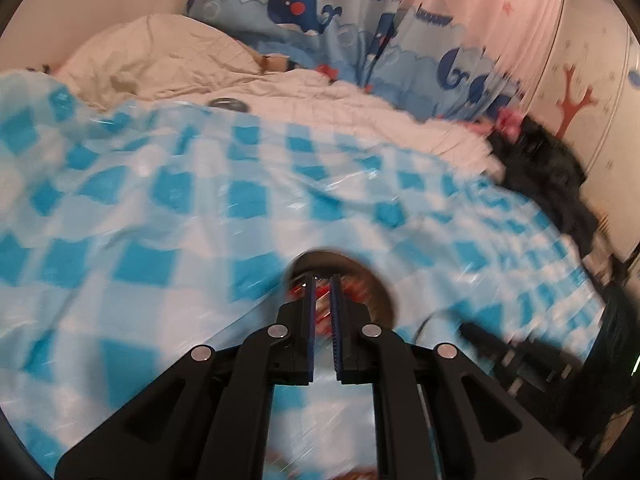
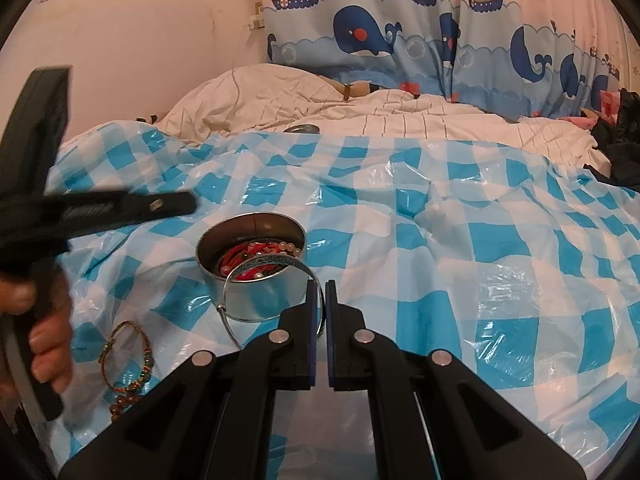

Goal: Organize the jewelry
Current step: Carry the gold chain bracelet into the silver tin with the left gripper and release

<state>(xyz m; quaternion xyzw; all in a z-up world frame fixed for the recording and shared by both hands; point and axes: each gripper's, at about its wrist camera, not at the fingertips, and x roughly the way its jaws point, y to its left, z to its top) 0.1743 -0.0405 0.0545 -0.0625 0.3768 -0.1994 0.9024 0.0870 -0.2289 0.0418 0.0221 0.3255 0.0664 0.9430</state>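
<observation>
Pinching silver bangle (image 2: 280,280) between right fingers (image 2: 311,300), leaning against tin (image 2: 256,296).

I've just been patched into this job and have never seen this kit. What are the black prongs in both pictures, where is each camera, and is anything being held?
The prongs are two hand-held grippers; a person carries one in each hand, and each has a fisheye camera looking along its fingers.

Right-hand view: the right gripper is shut on a thin silver wire bangle leaning against a round metal tin that holds red cords and pale beads. A braided beaded bracelet lies beside it on the blue-and-white checked plastic sheet covering the bed. At the left edge, a hand carries the other gripper.

Left-hand view, blurred: the left gripper, nearly shut, points at the same tin. Whether it grips anything, I cannot tell.
</observation>
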